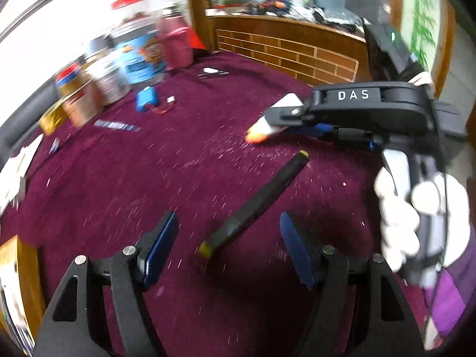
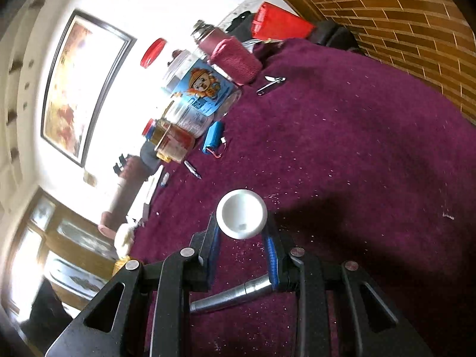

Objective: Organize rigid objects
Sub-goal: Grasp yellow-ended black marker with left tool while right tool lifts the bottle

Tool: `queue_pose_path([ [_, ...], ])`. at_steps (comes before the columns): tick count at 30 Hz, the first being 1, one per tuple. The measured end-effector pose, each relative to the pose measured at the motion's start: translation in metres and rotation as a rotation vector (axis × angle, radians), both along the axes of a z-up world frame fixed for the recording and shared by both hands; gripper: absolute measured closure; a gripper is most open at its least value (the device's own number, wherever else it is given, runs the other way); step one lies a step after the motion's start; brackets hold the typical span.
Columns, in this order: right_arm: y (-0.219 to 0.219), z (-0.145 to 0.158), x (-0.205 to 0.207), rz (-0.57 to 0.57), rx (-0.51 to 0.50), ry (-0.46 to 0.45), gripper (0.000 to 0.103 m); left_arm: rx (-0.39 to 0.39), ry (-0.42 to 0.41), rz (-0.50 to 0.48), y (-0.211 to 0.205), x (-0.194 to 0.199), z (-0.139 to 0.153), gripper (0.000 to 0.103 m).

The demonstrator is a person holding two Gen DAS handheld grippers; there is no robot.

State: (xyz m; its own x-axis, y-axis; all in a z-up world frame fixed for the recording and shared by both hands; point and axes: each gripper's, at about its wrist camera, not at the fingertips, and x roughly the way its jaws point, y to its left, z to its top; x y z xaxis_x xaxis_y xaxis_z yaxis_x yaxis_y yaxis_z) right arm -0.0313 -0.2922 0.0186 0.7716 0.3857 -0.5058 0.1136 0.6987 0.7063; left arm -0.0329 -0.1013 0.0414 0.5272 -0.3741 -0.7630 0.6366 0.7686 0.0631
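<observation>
Left gripper (image 1: 229,250) — matte black linkage arms with triangular cut-outs, round silver pivot screws, ribbed blue pads (image 1: 293,245); right gripper (image 1: 269,122) — black housing marked "DAS", small green light; right hand (image 1: 401,223) in white glove, purple sleeve (image 1: 449,303).

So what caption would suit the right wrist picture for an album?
Right tool grips a white round-ended object above the maroon cloth, jars beyond.

Framed picture (image 2: 78,89), brick wall (image 2: 416,23)
</observation>
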Motion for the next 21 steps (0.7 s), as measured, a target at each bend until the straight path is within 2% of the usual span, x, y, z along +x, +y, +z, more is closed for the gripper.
queue_pose_path([
  [4,0.006,-0.002,0.008,0.029,-0.013,0.014,0.079,0.068,-0.042,-0.097,-0.036,0.007,-0.011,0.036],
  [5,0.005,-0.003,0.008,0.03,-0.008,0.018,0.079,0.092,-0.046,-0.126,-0.045,0.008,-0.016,0.044],
  [6,0.004,-0.005,0.008,0.031,0.001,0.021,0.079,0.115,-0.04,-0.145,-0.05,0.008,-0.022,0.062],
  [7,0.002,-0.006,0.007,0.03,0.008,0.023,0.079,0.138,-0.021,-0.164,-0.056,0.008,-0.029,0.076],
  [10,-0.002,-0.009,0.006,0.02,0.029,0.024,0.079,0.078,0.023,-0.187,-0.057,0.005,-0.029,0.09],
  [15,-0.003,-0.007,0.004,0.031,0.039,0.002,0.079,-0.003,0.082,-0.114,-0.036,0.007,-0.024,0.091],
  [21,0.002,-0.005,0.004,0.049,0.031,-0.021,0.079,-0.172,0.122,0.016,0.025,-0.006,-0.007,0.091],
])
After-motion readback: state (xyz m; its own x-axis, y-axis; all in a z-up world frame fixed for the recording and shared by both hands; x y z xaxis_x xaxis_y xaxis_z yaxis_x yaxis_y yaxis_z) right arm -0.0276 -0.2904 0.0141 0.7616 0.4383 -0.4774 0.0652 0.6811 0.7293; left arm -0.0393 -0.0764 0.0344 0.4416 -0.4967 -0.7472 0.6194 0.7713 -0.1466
